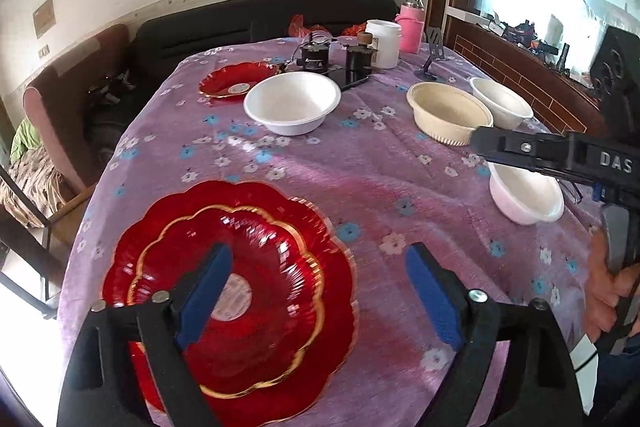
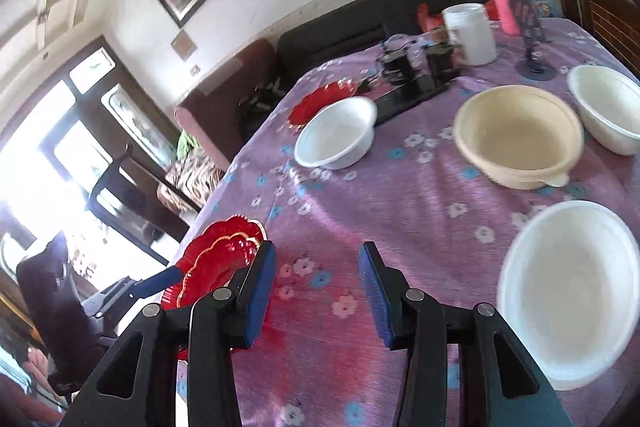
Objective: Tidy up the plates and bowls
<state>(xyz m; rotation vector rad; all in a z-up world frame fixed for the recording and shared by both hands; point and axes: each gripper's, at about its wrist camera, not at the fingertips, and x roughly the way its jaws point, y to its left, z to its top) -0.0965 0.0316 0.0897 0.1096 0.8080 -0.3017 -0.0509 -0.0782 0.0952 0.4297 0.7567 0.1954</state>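
The desk (image 1: 360,187), draped in a purple flowered cloth, carried stacked red plates (image 1: 228,291) under the left tongs (image 1: 320,291), a third red plate (image 1: 238,79) far beyond, three white bowls, one cream bowl (image 1: 448,113) and a white jar (image 1: 383,43)

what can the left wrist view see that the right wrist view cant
Only the left wrist view shows the whole of the near stacked red plates, the right tool from the side, and a hand gripping it.

Only the right wrist view shows the bright window and the left tool from the side.

Both show the purple floral tablecloth, three white bowls, the beige bowl, the far red plate and the pink bottle.
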